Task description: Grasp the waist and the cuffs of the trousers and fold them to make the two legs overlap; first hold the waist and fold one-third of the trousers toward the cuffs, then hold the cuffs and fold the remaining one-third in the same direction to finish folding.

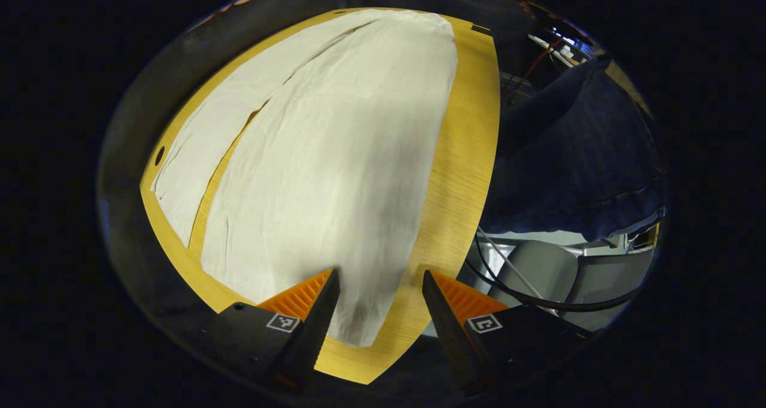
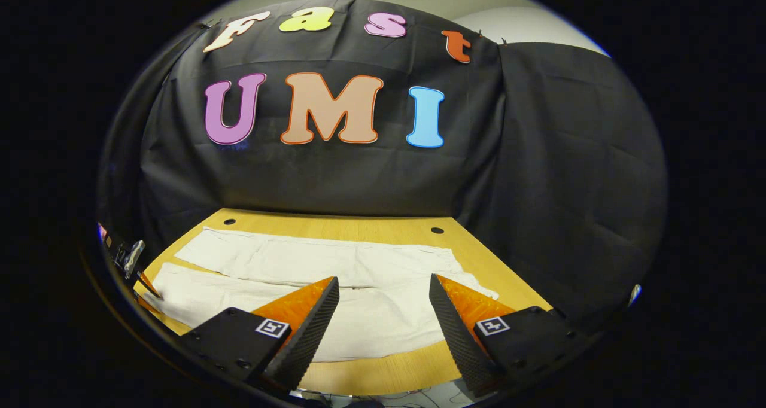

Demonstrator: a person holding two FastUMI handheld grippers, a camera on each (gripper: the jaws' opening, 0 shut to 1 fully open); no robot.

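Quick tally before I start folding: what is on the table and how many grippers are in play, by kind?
Off-white cloth trousers, laid flat with legs apart: 1
Light wooden table: 1
Two-finger grippers, jaws open above the trousers: 2, left gripper and right gripper
Total: 4

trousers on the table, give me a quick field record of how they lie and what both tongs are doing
garment: pale trousers, spread flat, unfolded
legs: side by side, a narrow gap between them, not yet overlapped
surface: wooden table
left tongs: open, above the trousers near one end, holding nothing
right tongs: open, over the near edge of the trousers, holding nothing
fold progress: none visible
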